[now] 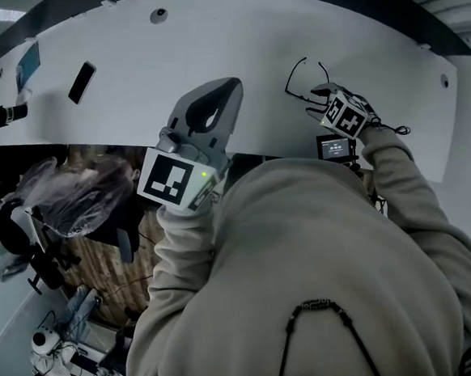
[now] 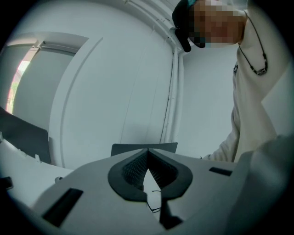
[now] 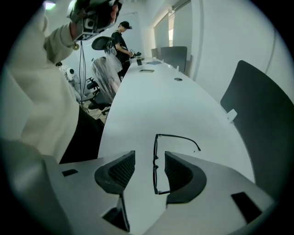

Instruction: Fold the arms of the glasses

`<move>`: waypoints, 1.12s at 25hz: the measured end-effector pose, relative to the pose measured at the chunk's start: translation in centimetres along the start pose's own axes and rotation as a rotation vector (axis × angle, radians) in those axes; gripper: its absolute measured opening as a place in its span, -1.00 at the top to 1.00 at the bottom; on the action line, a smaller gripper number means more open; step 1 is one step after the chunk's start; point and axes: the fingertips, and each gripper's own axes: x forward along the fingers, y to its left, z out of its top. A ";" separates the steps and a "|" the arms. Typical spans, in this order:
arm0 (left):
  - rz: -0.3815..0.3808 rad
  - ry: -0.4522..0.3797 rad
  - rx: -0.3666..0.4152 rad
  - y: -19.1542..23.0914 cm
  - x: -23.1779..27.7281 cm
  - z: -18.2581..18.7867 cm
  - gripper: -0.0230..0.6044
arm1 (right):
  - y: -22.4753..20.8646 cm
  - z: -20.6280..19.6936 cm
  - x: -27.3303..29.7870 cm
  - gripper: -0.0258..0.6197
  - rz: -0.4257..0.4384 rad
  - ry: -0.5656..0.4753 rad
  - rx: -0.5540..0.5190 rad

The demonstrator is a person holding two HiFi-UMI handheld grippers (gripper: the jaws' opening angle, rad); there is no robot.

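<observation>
Right gripper view: right claw (image 3: 149,154) gapes astride the glasses (image 3: 155,160) on the bench (image 3: 151,92), seemingly not touching them; left claw (image 2: 148,151) pressed together. Light, fragile frame (arms open): take a temple near its hinge.

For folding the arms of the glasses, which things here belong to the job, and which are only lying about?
Job: glasses, arms open; right gripper, jaws open; left gripper, jaws shut; table.
Lying about: phone; plastic-covered chair; small screen.
</observation>
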 end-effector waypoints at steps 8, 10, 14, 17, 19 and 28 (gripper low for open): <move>0.031 0.001 -0.013 0.6 -0.7 -0.3 0.91 | -0.3 -1.4 3.8 0.36 -0.006 0.141 -0.100; 0.037 0.000 -0.010 0.7 -0.8 -0.3 0.91 | -0.7 -1.8 4.4 0.36 -0.024 0.177 -0.114; 0.053 0.003 -0.016 1.1 -1.4 -0.6 0.91 | -0.8 -2.0 5.3 0.37 -0.040 0.226 -0.148; 0.065 0.007 -0.025 1.5 -1.8 -0.9 0.91 | -0.8 -2.1 5.9 0.38 -0.047 0.263 -0.174; 0.070 0.005 -0.028 1.7 -1.9 -1.0 0.91 | -0.9 -2.5 6.2 0.50 -0.072 0.300 -0.211; 0.082 0.005 -0.034 2.1 -2.3 -1.3 0.91 | -1.1 -2.8 6.9 0.79 -0.123 0.303 -0.245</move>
